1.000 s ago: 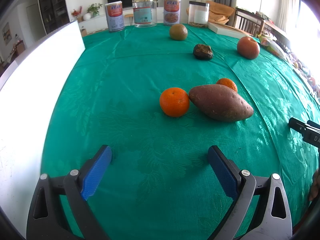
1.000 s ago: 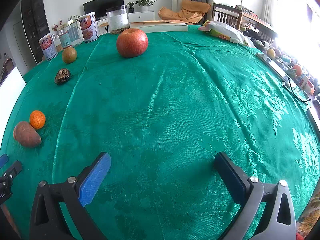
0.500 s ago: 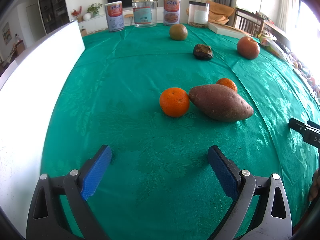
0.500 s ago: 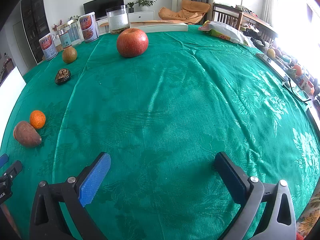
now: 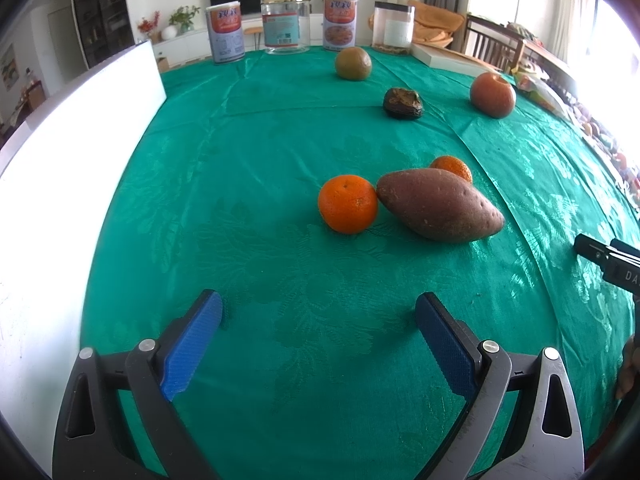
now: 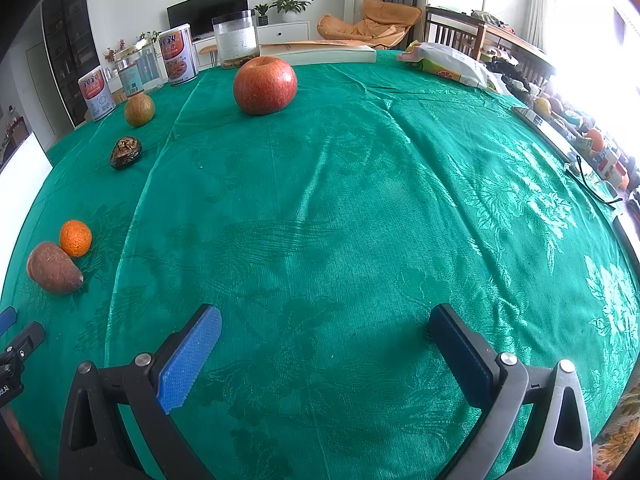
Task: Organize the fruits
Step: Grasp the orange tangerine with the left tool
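Note:
On the green tablecloth (image 5: 260,140) an orange (image 5: 347,204) touches a brown sweet potato (image 5: 438,205), with a smaller orange (image 5: 452,166) behind it. Farther back lie a dark wrinkled fruit (image 5: 402,103), a green-brown round fruit (image 5: 353,63) and a red apple (image 5: 492,94). My left gripper (image 5: 318,338) is open and empty, short of the orange. In the right wrist view the apple (image 6: 265,85) is far ahead, the sweet potato (image 6: 53,267) and small orange (image 6: 75,238) far left. My right gripper (image 6: 326,350) is open over bare cloth.
A white board (image 5: 60,152) runs along the left edge. Tins and clear jars (image 5: 285,23) line the far edge, with a book (image 6: 320,53) and a snack bag (image 6: 448,63) at the back right. The right gripper's tip (image 5: 600,258) shows at the left view's right edge.

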